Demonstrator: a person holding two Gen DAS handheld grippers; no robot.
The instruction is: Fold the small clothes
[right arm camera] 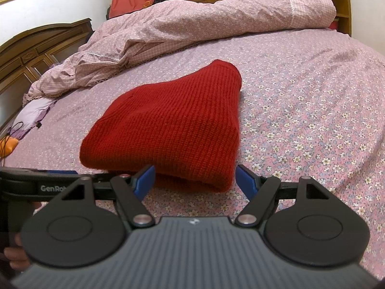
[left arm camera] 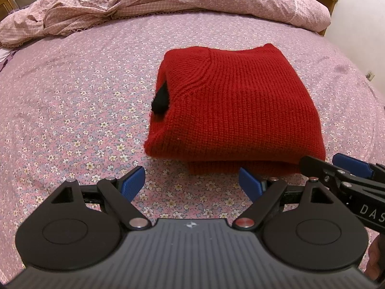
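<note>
A red knitted sweater lies folded into a thick rectangle on the floral bedsheet. A small black piece sticks out of its left side. My left gripper is open and empty, just in front of the sweater's near edge. In the right wrist view the sweater lies ahead. My right gripper is open and empty, its fingers on either side of the sweater's near right corner, apart from it. The right gripper also shows at the right edge of the left wrist view.
A rumpled pink floral duvet lies across the far side of the bed. A wooden headboard stands at the left. An orange object with a black cord lies at the bed's left edge. The sheet spreads right of the sweater.
</note>
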